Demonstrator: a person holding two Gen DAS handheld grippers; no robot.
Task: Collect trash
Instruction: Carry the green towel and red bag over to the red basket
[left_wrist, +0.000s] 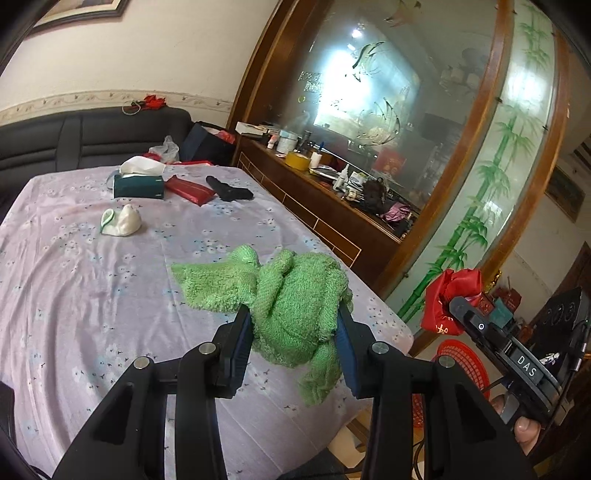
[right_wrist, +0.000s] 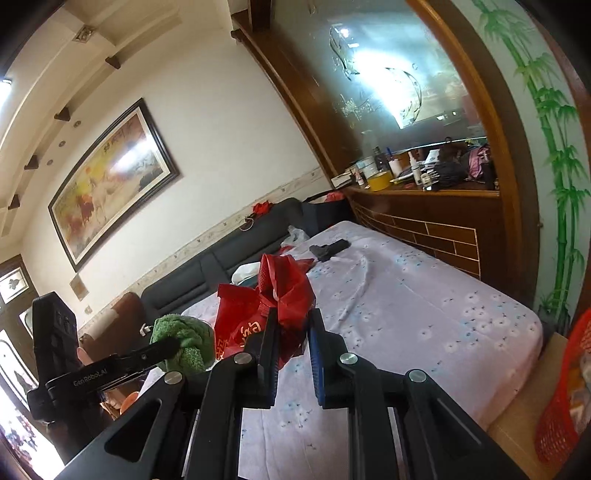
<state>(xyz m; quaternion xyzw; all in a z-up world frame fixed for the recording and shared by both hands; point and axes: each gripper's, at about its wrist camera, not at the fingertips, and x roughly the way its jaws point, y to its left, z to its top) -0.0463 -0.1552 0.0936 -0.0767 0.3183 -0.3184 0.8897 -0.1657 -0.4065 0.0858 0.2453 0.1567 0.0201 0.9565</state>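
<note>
A green towel (left_wrist: 295, 295) is pinched by the left gripper (left_wrist: 293, 334) above the table's (left_wrist: 74, 288) right edge; a red plastic bag (right_wrist: 273, 306) is clamped in the right gripper (right_wrist: 293, 332).

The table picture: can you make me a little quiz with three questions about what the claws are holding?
1. True or false: the left claw is clamped on a green towel.
2. What does the right claw grip? A) a crumpled red plastic bag B) a blue cup C) a banana
3. Fill in: a white crumpled mask lies on the ____ tablecloth.

Key: 1 true; 2 A; 3 purple flowered.
</note>
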